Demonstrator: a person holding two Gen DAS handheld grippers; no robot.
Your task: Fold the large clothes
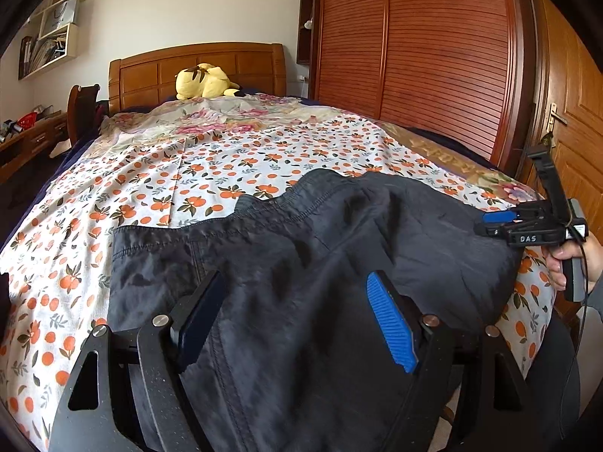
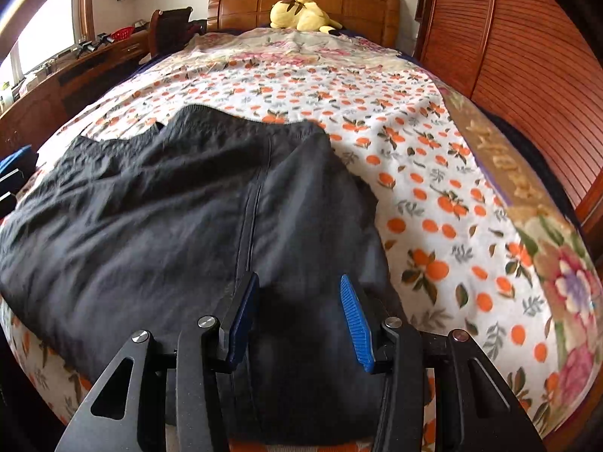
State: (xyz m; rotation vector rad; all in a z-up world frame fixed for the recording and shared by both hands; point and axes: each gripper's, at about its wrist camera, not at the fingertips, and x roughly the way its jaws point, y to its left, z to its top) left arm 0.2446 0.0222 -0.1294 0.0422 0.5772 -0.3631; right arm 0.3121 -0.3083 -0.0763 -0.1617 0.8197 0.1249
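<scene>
A large dark grey garment (image 1: 301,226) lies bunched and partly folded on the near end of a bed with an orange-fruit sheet (image 1: 169,173). My left gripper (image 1: 296,278) hovers over its near part, jaws wide open, nothing pinched. My right gripper (image 1: 490,224), held by a hand (image 1: 561,260), sits at the garment's right edge. In the right wrist view the garment (image 2: 150,196) spreads to the left over the sheet (image 2: 414,132). There the right gripper (image 2: 299,278) is open above a raised fold, pads apart from the cloth.
A yellow plush toy (image 1: 205,81) rests by the wooden headboard (image 1: 150,71). A slatted wooden wardrobe (image 1: 414,56) and a door (image 1: 573,113) stand to the right of the bed. A desk (image 2: 56,75) and chair (image 2: 169,26) are on the left.
</scene>
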